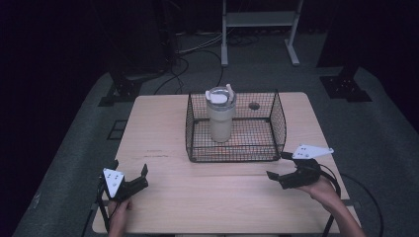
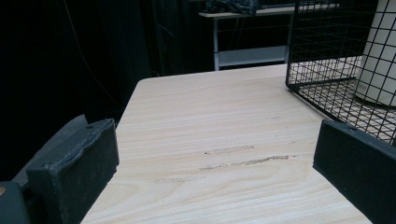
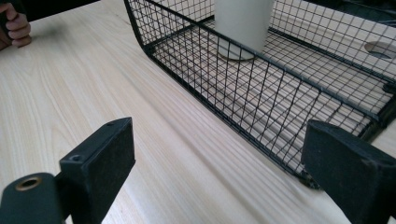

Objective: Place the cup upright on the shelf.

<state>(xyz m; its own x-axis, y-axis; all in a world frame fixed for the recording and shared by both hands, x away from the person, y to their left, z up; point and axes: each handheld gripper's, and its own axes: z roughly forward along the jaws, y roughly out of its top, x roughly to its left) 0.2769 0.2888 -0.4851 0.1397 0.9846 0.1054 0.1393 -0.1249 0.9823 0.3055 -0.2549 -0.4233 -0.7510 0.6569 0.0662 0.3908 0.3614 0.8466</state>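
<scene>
The left hand-held gripper sits near the table's front left corner, held low over the wood by the person's left hand. Its jaws stand wide apart with nothing between them, and in the left gripper view they frame bare wood grain with a couple of faint scuff marks (thin dark streaks across the boards).

Toward the middle of the table, nearer the back edge, stands a black wire basket. Inside it, in the left half, a cream tumbler stands upright with its lid on. In the left gripper view the basket's near corner shows at upper right, with the tumbler's pale side behind the mesh. A small round hole in the tabletop shows through the basket's back wall.

The right hand-held gripper is near the front right corner of the table, just beside the basket's front right corner, held by the person's right hand. Its jaws are likewise spread open and empty. In the right gripper view they look along the basket's front wall, the right jaw close to the wire; whether it touches cannot be told. The tumbler's base stands farther in.
</scene>
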